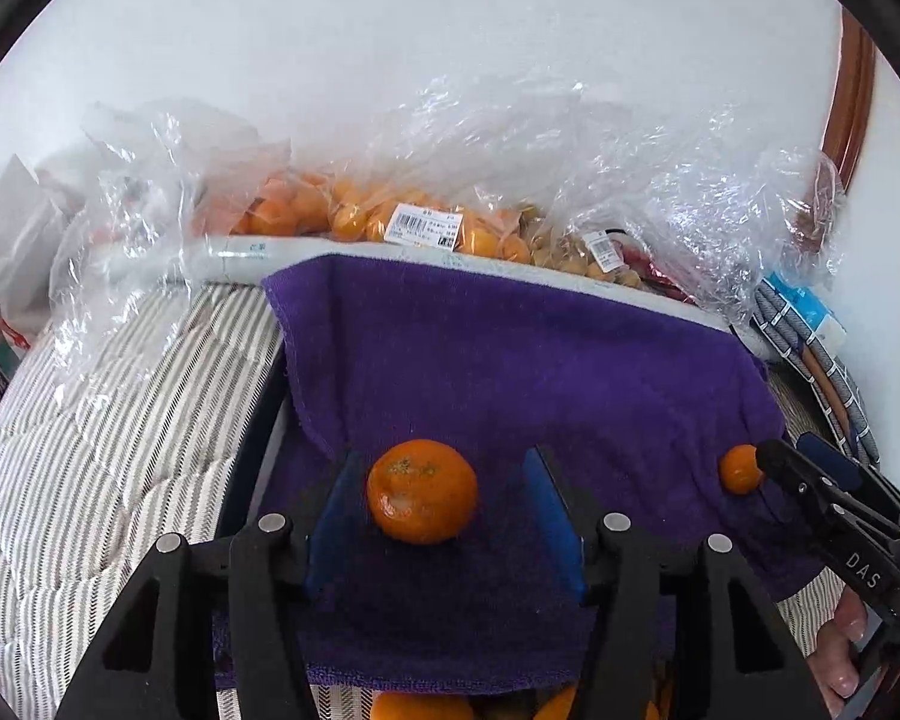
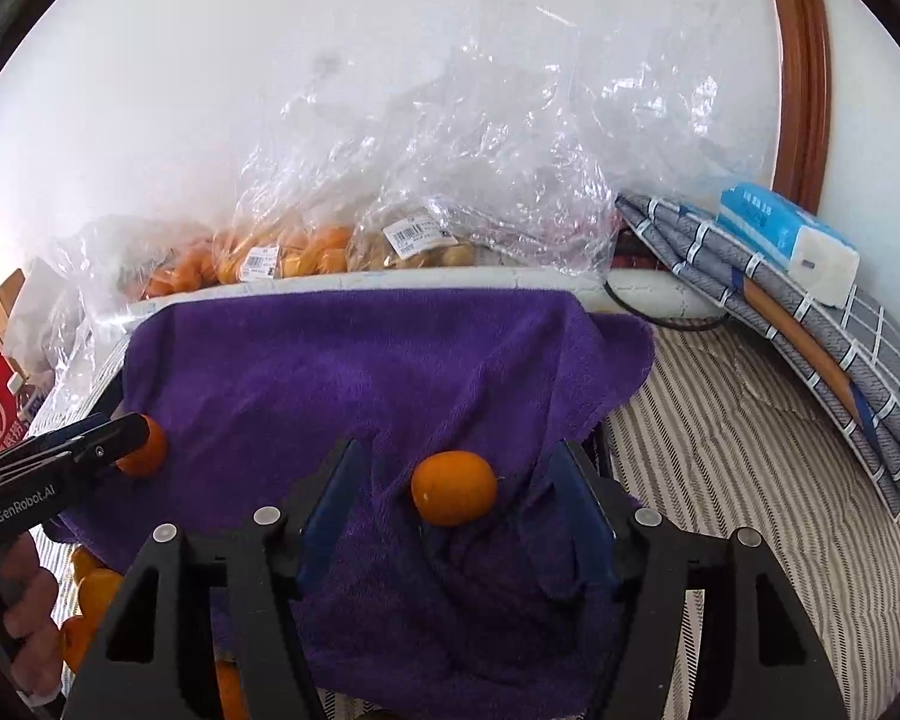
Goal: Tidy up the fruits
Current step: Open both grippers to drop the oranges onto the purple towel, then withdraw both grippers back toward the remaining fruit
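Two handheld grippers hover over a purple towel (image 1: 510,360) draped across a raised surface. The left gripper (image 1: 444,516) stands open, its blue pads clear of the large mandarin (image 1: 421,491) resting on the towel between them. The right gripper (image 2: 459,516) is likewise spread wide around a smaller orange (image 2: 453,487) lying in a fold of the cloth, untouched. Behind, clear plastic bags of fruit (image 2: 282,258) line the white wall; striped bedding (image 2: 750,480) lies alongside.
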